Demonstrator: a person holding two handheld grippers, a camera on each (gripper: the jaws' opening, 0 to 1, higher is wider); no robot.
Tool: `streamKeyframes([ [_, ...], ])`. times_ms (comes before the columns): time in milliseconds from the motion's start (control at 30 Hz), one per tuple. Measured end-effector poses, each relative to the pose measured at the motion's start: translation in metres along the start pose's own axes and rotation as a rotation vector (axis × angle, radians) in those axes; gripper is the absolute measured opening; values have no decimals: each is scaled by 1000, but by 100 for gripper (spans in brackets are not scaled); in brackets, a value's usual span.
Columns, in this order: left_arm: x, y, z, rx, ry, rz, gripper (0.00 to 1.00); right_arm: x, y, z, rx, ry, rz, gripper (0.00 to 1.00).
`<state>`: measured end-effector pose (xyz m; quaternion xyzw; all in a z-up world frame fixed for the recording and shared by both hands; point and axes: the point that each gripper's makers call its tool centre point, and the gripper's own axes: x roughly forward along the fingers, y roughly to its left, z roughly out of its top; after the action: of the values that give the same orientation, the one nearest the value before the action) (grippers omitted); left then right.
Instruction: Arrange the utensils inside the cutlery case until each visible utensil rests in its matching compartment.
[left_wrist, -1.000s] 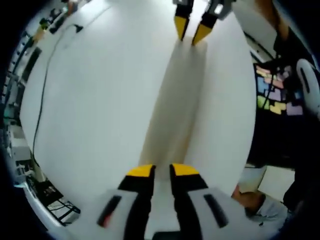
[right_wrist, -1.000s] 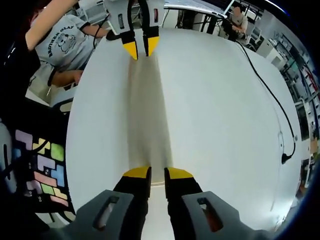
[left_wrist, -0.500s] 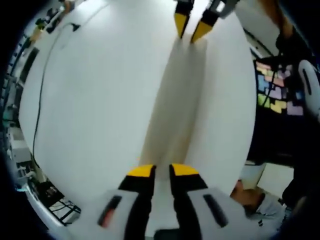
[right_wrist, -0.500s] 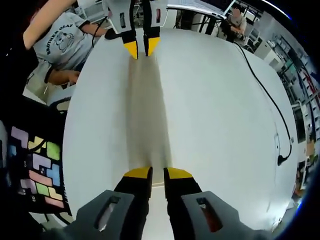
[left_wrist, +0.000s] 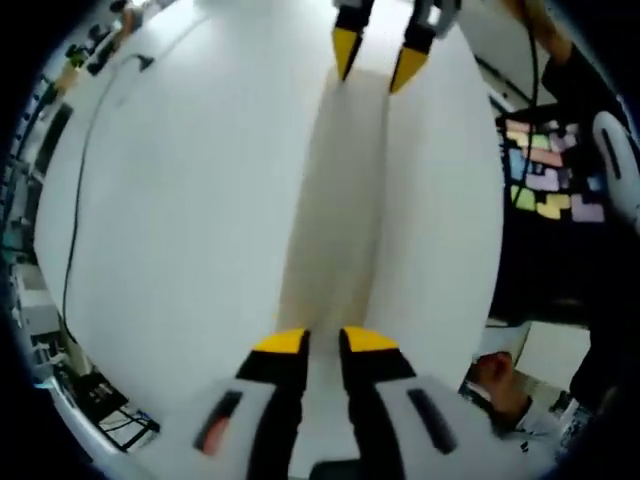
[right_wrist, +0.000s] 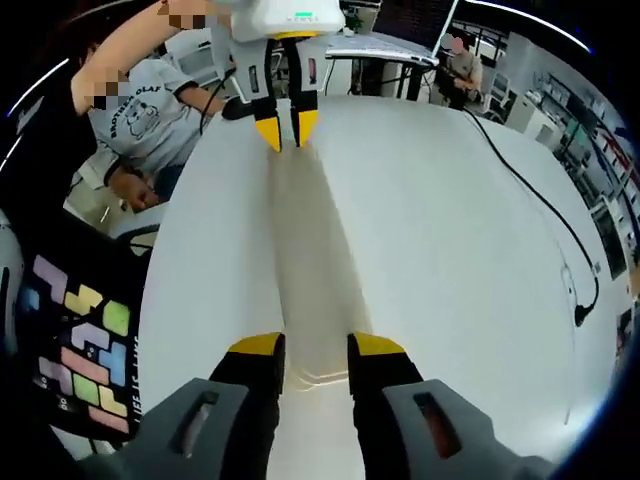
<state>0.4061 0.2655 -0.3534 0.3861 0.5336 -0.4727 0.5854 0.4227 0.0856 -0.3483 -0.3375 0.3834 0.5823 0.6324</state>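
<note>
Lying lengthwise on the white table (left_wrist: 180, 200), a long, pale cream cutlery case (left_wrist: 340, 200) spans from the left gripper (left_wrist: 325, 342) to the right gripper (right_wrist: 313, 345); the left grips its end, the right's jaws are parted around the opposite end.

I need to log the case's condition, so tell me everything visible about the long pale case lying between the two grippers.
The case is a long, narrow, cream-coloured strip with a smooth, matte, plastic-looking surface. It lies flat on the white table and runs straight from the right gripper to the left gripper. Its near end shows a slightly raised, rounded lip between the right gripper's spread jaws. The left gripper's tips sit close together at its far end, though actual contact is unclear. No compartments or utensils can be made out.
</note>
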Motion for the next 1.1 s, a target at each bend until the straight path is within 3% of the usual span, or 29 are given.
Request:
streamKeyframes([
  [100, -1, -3, -1, 7, -21, -12, 22, -2, 0, 1, -36, 23, -18, 33],
  [200, -4, 2, -3, 28, -26, 23, 29, -8, 0, 9, -51, 44, -10, 39],
  [367, -11, -1, 12, 91, -131, -5, 38, -2, 4, 25, -58, 25, 12, 58],
  [467, -5, -12, 11, 181, -116, -38, 55, 11, 8, 20, -118, 79, -14, 61],
  [533, 4, -14, 11, 181, -110, -30, 68, 21, 11, 16, -124, 109, -6, 62],
  [867, 28, -3, 12, 168, -146, -24, 65, 35, 17, 3, -112, 162, 4, 60],
  [967, 33, 2, 12, 150, -147, -27, 61, 40, 16, -2, -119, 181, 5, 60],
  [1033, 29, 3, 23, 118, -225, -25, 51, 42, 18, -3, -105, 185, 22, 59],
  [1100, 31, 3, 21, 114, -214, -30, 50, 42, 18, -2, -103, 185, 20, 58],
])
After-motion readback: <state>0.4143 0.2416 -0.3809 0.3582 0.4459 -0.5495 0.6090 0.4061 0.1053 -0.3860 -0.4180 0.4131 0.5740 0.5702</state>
